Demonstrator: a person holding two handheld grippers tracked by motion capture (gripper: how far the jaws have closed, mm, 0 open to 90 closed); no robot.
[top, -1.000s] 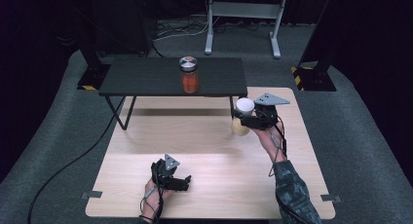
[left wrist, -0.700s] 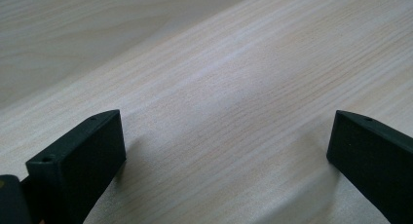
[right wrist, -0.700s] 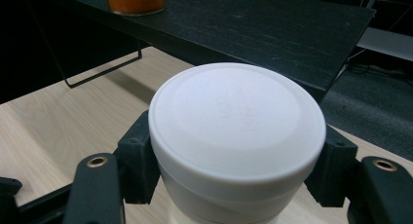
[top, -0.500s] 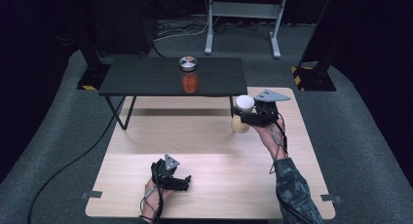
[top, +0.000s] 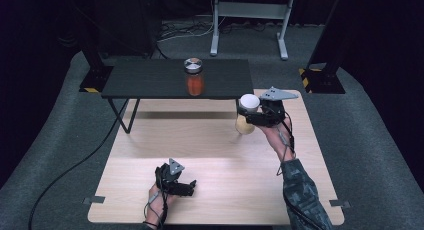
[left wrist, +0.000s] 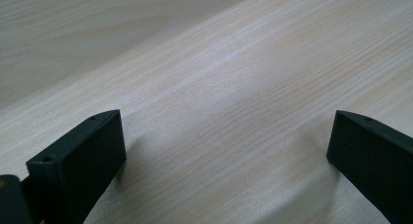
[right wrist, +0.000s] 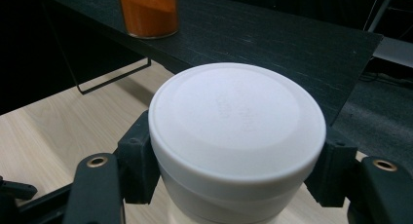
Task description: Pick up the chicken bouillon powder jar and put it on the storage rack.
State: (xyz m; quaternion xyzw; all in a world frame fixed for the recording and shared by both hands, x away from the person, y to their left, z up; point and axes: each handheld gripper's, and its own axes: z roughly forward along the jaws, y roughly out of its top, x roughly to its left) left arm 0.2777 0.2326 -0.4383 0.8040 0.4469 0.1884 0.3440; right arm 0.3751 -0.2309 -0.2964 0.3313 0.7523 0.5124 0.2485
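Right claw (right wrist: 234, 185) clamps white-lidded jar (right wrist: 237, 131); high view shows orange jar's (top: 194, 83) lid.

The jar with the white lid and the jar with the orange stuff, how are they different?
The white-lidded jar has a white lid and a pale body; the orange jar has a shiny silver lid and orange contents. The white-lidded jar is clamped in the right gripper over the wooden table; the orange jar stands free on the black table. Both are round, lidded and upright.
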